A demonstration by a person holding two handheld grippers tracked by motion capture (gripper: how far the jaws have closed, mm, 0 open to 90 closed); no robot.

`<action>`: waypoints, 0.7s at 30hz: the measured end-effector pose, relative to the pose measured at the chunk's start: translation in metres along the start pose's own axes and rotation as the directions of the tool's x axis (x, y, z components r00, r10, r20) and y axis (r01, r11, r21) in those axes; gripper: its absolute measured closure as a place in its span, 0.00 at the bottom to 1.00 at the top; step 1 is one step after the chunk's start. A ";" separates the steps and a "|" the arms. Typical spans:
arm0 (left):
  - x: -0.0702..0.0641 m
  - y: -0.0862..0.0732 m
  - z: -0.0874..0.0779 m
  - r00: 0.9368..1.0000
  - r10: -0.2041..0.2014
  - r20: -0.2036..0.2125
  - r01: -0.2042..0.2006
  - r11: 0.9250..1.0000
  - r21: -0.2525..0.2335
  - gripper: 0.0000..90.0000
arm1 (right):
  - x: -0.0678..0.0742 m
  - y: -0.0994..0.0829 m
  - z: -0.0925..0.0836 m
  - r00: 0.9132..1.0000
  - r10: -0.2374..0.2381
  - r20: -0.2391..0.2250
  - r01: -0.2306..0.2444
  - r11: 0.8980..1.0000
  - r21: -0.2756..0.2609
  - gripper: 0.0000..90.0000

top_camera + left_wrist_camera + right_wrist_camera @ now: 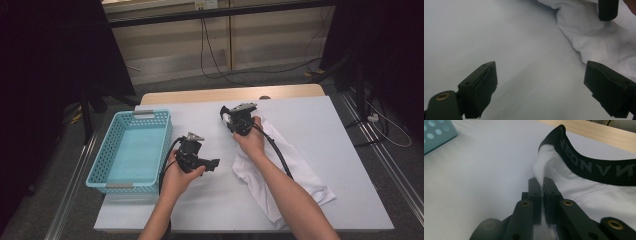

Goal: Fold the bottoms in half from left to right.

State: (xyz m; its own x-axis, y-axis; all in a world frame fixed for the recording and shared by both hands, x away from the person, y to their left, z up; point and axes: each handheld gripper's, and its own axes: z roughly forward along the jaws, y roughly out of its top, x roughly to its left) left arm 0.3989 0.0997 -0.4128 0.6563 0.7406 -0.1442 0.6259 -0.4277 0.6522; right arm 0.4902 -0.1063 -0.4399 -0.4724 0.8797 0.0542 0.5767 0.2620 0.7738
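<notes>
A light blue basket (131, 150) stood at the left of the white table (210, 200), and nothing could be seen in it. Just right of it, the left gripper (214, 164) hung above bare table surface with its jaws spread wide apart and nothing between them; in the left gripper view they framed open tabletop. Farther right, the white garment (280, 175) lay crumpled on the table, mostly under the person's right forearm. Its black waistband (596, 167), printed with grey letters, curved up at the far end. The right gripper (226, 116) had its jaws pressed together on a fold of the white fabric just below that waistband.
</notes>
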 end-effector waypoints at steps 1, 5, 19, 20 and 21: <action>0.000 0.000 0.000 1.000 0.000 -0.003 0.000 1.000 0.002 0.13 | 0.002 0.000 0.000 1.000 0.000 -0.004 0.000 1.000 -0.001 0.97; 0.001 -0.001 -0.001 1.000 -0.001 -0.006 0.001 1.000 0.004 0.13 | 0.007 0.002 0.001 1.000 -0.013 -0.022 0.013 1.000 0.002 0.97; 0.004 -0.003 -0.004 1.000 -0.024 -0.013 0.024 1.000 -0.004 0.13 | 0.025 0.009 0.003 0.996 -0.047 -0.074 0.048 0.999 0.001 0.97; 0.004 -0.003 -0.004 1.000 -0.024 -0.013 0.024 1.000 -0.004 0.13 | 0.025 0.009 0.004 0.996 -0.049 -0.078 0.049 0.999 0.001 0.97; 0.005 -0.003 -0.005 1.000 -0.022 -0.015 0.022 1.000 -0.004 0.13 | 0.026 0.009 0.004 0.996 -0.047 -0.082 0.047 0.999 0.000 0.97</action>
State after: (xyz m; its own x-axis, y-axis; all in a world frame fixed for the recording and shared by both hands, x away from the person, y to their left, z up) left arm 0.3979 0.1072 -0.4118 0.6359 0.7576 -0.1475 0.6388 -0.4093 0.6515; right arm 0.4854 -0.0796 -0.4339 -0.5519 0.8310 0.0688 0.5536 0.3035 0.7755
